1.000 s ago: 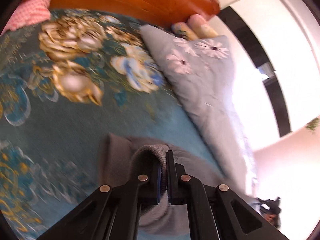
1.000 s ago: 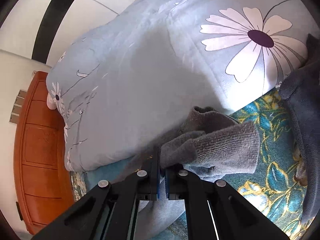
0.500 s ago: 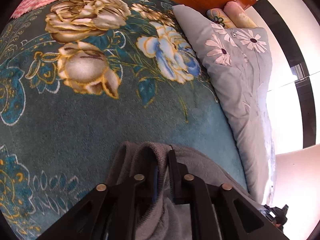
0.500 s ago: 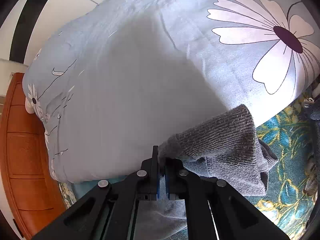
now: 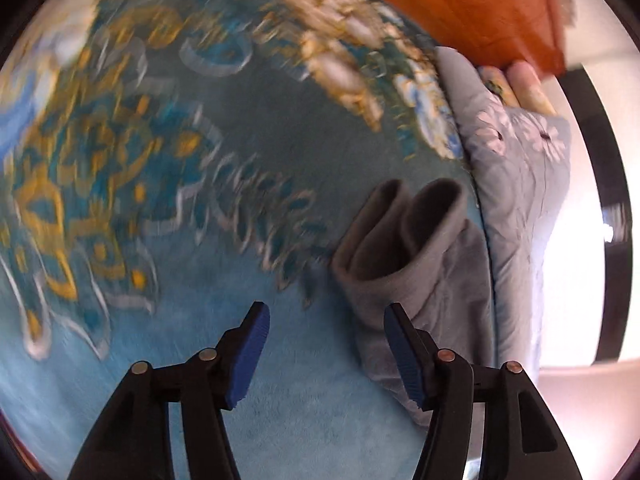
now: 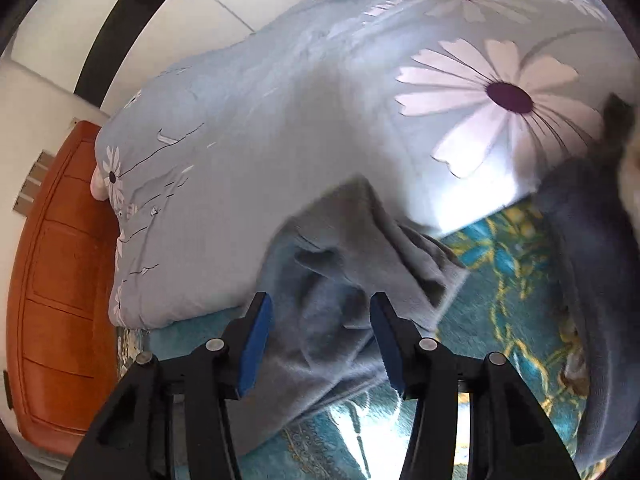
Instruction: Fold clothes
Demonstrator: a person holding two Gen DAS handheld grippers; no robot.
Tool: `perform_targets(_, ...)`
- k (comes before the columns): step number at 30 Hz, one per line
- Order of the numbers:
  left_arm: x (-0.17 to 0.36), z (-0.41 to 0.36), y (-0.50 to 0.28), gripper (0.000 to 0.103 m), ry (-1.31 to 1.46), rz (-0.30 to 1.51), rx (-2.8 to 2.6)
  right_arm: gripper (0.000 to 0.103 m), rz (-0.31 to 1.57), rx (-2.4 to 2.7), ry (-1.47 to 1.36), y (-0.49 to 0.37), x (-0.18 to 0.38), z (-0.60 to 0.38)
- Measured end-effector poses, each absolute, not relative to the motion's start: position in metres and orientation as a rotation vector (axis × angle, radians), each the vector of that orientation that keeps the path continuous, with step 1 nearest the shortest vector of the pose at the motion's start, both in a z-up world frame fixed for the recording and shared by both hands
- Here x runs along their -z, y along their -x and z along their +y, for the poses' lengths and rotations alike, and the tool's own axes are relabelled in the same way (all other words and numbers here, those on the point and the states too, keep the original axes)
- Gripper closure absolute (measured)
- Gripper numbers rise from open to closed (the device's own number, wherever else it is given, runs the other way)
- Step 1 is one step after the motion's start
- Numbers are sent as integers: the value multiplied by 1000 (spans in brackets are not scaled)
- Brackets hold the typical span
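Sweater [image 5: 404,248] released since earlier | both grippers' fingers opening, empty

Grey garment [image 6: 340,280] against daisy quilt [image 6: 304,120]

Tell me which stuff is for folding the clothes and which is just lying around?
For the job:
grey knit garment
left gripper, jaws opening, nothing between them
right gripper, jaws opening over the garment

Just lying about:
daisy-print quilt
floral teal blanket
wooden headboard
dark grey garment
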State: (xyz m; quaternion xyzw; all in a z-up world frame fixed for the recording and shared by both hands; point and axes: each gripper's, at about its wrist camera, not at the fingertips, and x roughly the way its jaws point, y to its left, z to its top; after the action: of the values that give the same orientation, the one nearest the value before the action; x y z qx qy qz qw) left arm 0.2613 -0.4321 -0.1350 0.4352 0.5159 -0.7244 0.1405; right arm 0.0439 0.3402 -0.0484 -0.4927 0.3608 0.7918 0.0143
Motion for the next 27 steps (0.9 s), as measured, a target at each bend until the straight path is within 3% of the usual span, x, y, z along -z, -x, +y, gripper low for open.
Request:
perform_targets(4,139,-423,-249,39,-1208,1545,2116,50,1298,-2340,1518,-58,92,360)
perform_targets(5,140,-420,-245,39,-1214,1560,2116,47,1347,-2336,1490,-58,98,363)
perform_targets(6,141,-416,-241,39,-1220,1584,2118,35,1396,-2332,1462,-58,104,365)
perform_targets(11,150,-393,-242,39,-1219,1582,2151,30,1341,-2422,1361,-45,105,364)
perform_targets(13,149,-390,-239,39,-1201,1543,2170,23,1272,-2457,1368,-38,103,361)
perform_targets(17,143,-389,-225,37,-1157,1464,2193,22,1115,-2464,1374,-20,104,358)
perform_targets(23,146,-397,-206,38,-1103,1419,2164,22,1197,-2357,1336,-2,114,371)
perform_targets(25,146,-398,-205,45,-1089,1417,2157,28,1275,-2324,1313,0,115,375)
perform_targets(27,144,-401,-200,70,-1102,1394,2137,53,1287,-2322,1306,0,111,375)
